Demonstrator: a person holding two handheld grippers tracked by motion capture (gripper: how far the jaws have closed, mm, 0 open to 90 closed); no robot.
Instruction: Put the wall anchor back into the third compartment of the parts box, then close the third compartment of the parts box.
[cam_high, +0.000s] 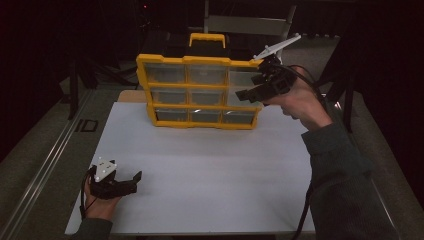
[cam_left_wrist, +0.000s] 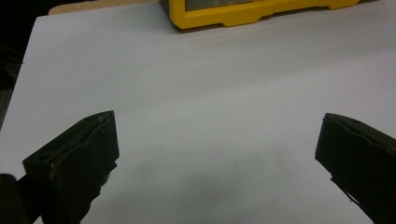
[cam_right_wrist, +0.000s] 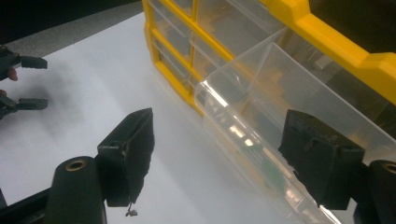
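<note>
Right gripper view: we see the clear drawer (cam_right_wrist: 261, 116) pulled partway out of the yellow organizer (cam_right_wrist: 327, 32), lying between our jaws, which stand apart without pressing on it.
Right gripper (cam_high: 250, 92): open at the organizer's right side, level with its middle row.
Left gripper (cam_high: 127, 181): jaws apart, holding nothing, resting low over the white table (cam_high: 210, 170) well away from the work.
Drawer feel: we judge it light, thin, stiff plastic, smooth and likely slippery; squeezing hard could crack it.
Where to hold: we would take the front lip nearest our jaws, not the thin side walls.
Contents: small dark parts inside, too blurred to name; tilting may spill them.
Room: open table below and left of the right gripper; the organizer's yellow frame crowds its far side.
</note>
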